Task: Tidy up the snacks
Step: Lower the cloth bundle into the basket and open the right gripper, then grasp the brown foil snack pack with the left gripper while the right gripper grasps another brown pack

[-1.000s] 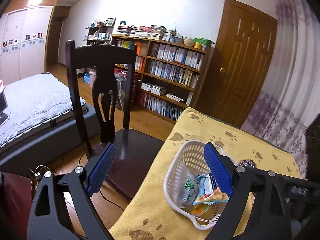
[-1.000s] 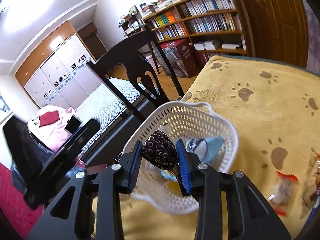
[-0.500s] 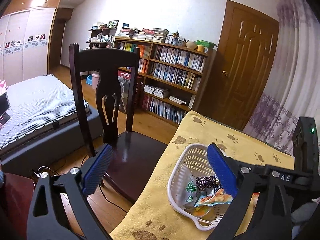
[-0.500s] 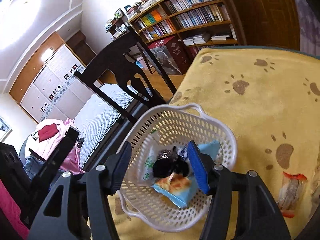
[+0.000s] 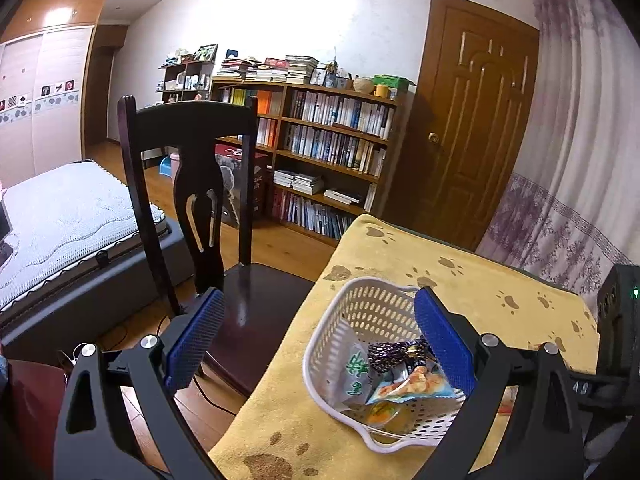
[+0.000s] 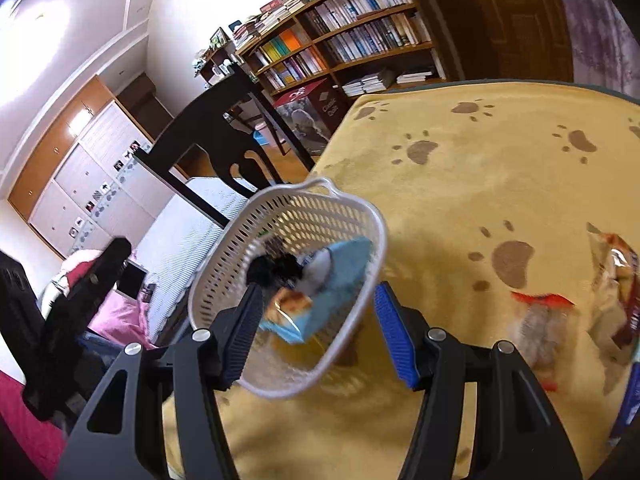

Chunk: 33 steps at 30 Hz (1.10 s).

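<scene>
A white perforated basket (image 5: 360, 312) (image 6: 240, 248) stands on the yellow paw-print cloth (image 5: 460, 276) (image 6: 460, 184). Inside lie a dark patterned snack (image 5: 390, 352) (image 6: 276, 266), a light-blue packet (image 5: 416, 386) (image 6: 344, 264), a white packet with green letters (image 5: 354, 374) and an orange one (image 5: 380, 412). My left gripper (image 5: 320, 344) is open near the table's left edge, with nothing between its fingers. My right gripper (image 6: 318, 334) is open just above the basket's near rim, holding nothing. Two more snack packets (image 6: 540, 316) (image 6: 618, 264) lie on the cloth to the right.
A dark wooden chair (image 5: 192, 200) (image 6: 216, 140) stands against the table's left side. Behind it are a bed (image 5: 60, 216), a bookshelf (image 5: 328, 148) and a brown door (image 5: 476, 136). A curtain (image 5: 580, 160) hangs at the right.
My right gripper opened and let the dark patterned snack fall into the basket, then drew back and widened. My left gripper rose slightly, still open.
</scene>
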Each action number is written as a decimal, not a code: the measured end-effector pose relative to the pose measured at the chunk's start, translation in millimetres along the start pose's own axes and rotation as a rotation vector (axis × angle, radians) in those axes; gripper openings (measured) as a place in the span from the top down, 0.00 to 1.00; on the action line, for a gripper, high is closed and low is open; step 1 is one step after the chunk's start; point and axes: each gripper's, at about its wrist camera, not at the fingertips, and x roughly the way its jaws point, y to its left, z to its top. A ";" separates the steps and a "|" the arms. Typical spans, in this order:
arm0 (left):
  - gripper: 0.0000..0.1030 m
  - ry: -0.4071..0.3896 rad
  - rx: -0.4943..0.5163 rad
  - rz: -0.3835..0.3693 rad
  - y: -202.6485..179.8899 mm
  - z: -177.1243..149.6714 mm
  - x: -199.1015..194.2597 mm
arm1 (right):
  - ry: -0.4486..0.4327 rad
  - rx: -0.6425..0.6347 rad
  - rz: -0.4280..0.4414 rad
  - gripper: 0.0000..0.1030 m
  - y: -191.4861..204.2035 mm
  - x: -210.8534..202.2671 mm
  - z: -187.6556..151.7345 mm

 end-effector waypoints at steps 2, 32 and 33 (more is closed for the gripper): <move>0.06 0.000 0.010 -0.004 -3.8 0.1 -0.2 | -0.008 -0.012 -0.026 0.43 -3.8 -7.6 -4.8; 0.03 0.094 0.169 -0.149 -78.9 -28.3 2.5 | -0.133 0.217 -0.320 0.40 -188.1 -135.2 -24.1; 0.03 0.098 0.173 -0.155 -81.4 -29.4 2.3 | -0.131 0.216 -0.334 0.40 -191.1 -135.3 -23.2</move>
